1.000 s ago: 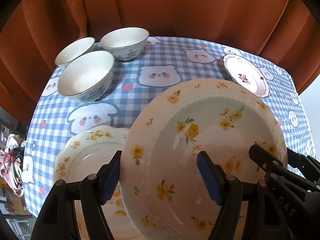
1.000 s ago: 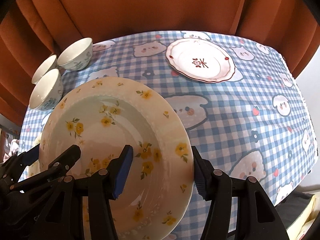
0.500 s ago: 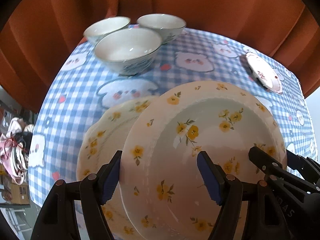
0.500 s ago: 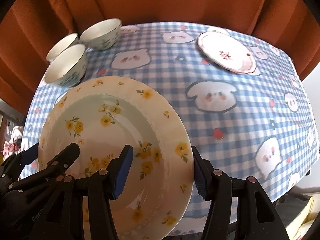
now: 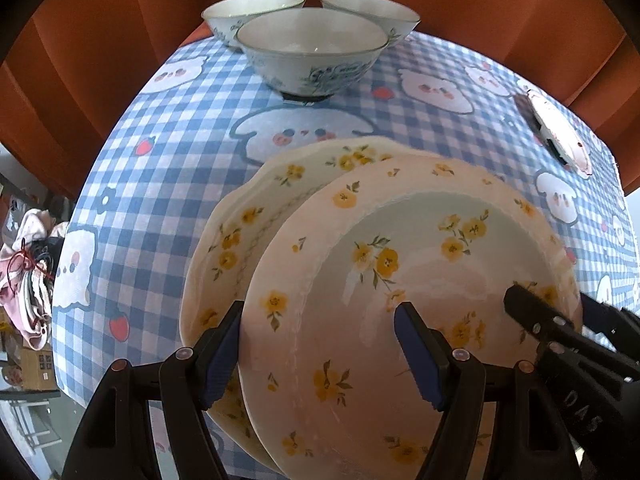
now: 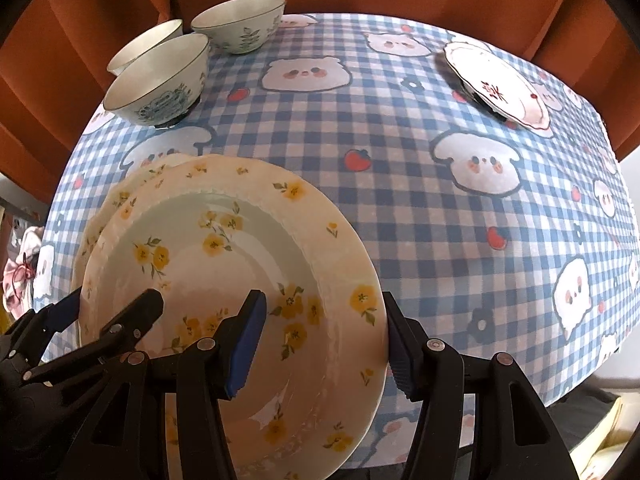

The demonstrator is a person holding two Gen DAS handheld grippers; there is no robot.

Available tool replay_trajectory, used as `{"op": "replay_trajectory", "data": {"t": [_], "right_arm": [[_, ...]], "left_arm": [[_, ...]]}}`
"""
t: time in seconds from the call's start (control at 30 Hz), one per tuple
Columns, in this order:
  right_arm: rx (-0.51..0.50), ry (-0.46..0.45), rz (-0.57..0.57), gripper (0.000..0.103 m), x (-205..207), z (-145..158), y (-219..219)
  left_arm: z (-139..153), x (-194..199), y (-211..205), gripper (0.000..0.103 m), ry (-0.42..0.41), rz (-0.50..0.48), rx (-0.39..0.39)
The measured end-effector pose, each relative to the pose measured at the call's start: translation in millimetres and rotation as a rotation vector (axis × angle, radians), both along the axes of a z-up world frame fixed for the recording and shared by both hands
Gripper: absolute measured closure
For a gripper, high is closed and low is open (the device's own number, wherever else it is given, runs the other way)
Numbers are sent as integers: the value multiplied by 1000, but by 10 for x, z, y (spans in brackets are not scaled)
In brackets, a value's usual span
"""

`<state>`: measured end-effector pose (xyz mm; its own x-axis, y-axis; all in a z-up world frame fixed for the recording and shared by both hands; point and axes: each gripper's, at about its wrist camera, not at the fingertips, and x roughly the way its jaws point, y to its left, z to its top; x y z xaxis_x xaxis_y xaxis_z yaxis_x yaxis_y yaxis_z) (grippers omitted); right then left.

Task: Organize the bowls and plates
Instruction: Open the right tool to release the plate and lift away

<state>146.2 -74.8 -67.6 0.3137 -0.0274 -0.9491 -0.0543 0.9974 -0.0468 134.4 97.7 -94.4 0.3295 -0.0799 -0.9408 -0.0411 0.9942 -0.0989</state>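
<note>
A cream plate with yellow flowers (image 5: 420, 264) (image 6: 224, 264) hangs tilted just above the table, carried by both grippers. My left gripper (image 5: 320, 356) is shut on its left rim, one pad under the edge and one inside the well. On the opposite rim my right gripper (image 6: 322, 344) is shut the same way. Directly beneath lies a second yellow-flower plate (image 5: 248, 216) (image 6: 148, 172), flat on the cloth, its left and far edges showing past the carried one. Three white bowls with blue patterns (image 5: 312, 52) (image 6: 160, 80) stand grouped at the far left corner.
A blue checked tablecloth (image 6: 400, 200) with cartoon animals covers the table. A white plate with red marks (image 6: 496, 84) lies at the far right. Orange curtains close off the back. Clutter (image 5: 28, 260) sits below the table's left edge.
Both grippers carried the flowered plate leftward and lower. It now overlaps most of the second flowered plate, and the bowls look nearer.
</note>
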Motion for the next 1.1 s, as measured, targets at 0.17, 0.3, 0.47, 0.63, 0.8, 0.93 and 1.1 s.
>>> {"op": "replay_trajectory", "data": {"t": [0.17,0.3,0.47,0.63,0.8,0.93,1.1], "right_arm": [[-7,-1,8,43,65,-38,49],[-13,3,-2,43,107,-66,54],[-16,2,1,44,140,-112,58],[-12,-11,4,45,101,-95,37],[32,-18,5,56,-4,-40,-36],[36,-25,2,66,-43,-2,-74],[25,-31,7,67,-60,8,-60]], "left_arm": [[-36,15,8,29,-3,6,8],[-47,40,-26,30,-11,23,45],[-58,79,-40,27,-22,42,83],[-67,107,-78,20,-14,39,108],[-46,82,-90,19,-7,51,106],[112,37,-60,19,-67,57,90],[223,-9,-50,19,-108,25,62]]}}
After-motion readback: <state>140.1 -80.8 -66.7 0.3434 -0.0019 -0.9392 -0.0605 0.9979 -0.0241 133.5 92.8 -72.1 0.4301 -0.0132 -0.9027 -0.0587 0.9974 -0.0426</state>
